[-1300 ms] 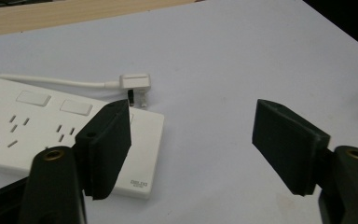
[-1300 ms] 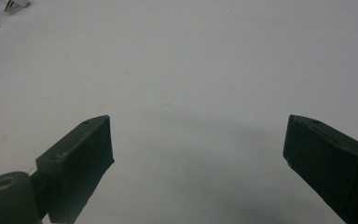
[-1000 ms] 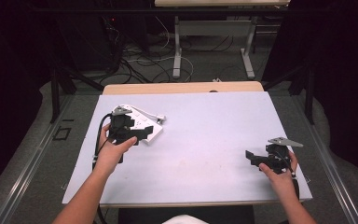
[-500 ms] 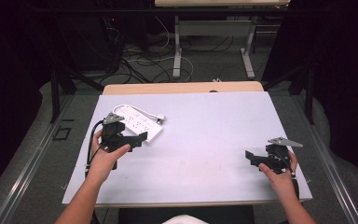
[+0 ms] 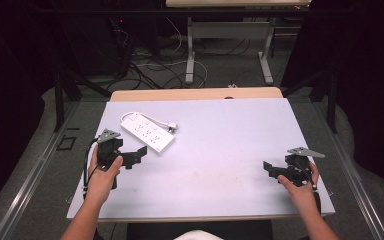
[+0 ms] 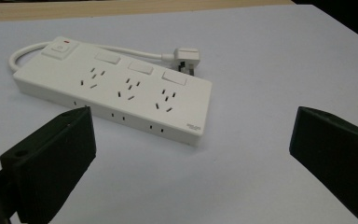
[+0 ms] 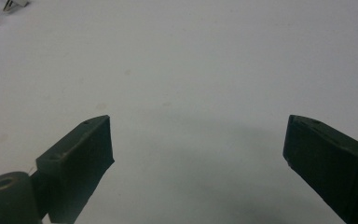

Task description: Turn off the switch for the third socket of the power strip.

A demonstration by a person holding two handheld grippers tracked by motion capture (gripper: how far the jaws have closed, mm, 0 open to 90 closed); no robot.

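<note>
- The left gripper (image 5: 130,159) is held in the person's left hand (image 5: 102,175) low over the near-left part of the worktop (image 5: 220,150); its two black jaws stand wide apart with nothing between them, so it is released.
- In the left gripper view those jaws (image 6: 191,154) rise at either side of the bottom edge, and bare pale surface lies between them.
- Just beyond the left gripper lies a white power strip (image 5: 147,132), flat on the worktop, set at a slant on the left side; the gripper is near it but apart from it.
- In the left gripper view the power strip (image 6: 116,88) shows three sets of sockets, each with its own white rocker switch, and one larger switch with a red mark at the far-left end.
- Its white cable (image 6: 23,53) loops out from that end and runs behind the body to a white plug (image 6: 186,58) resting on the worktop beside the strip's far edge.
- The right gripper (image 5: 275,170) is held in the person's right hand (image 5: 300,185) near the right front corner of the worktop, well apart from the power strip.
- In the right gripper view its jaws (image 7: 198,149) are spread wide over bare worktop, grasping nothing.
- A grey three-cornered plate (image 5: 307,151) sits on top of the right gripper.
</note>
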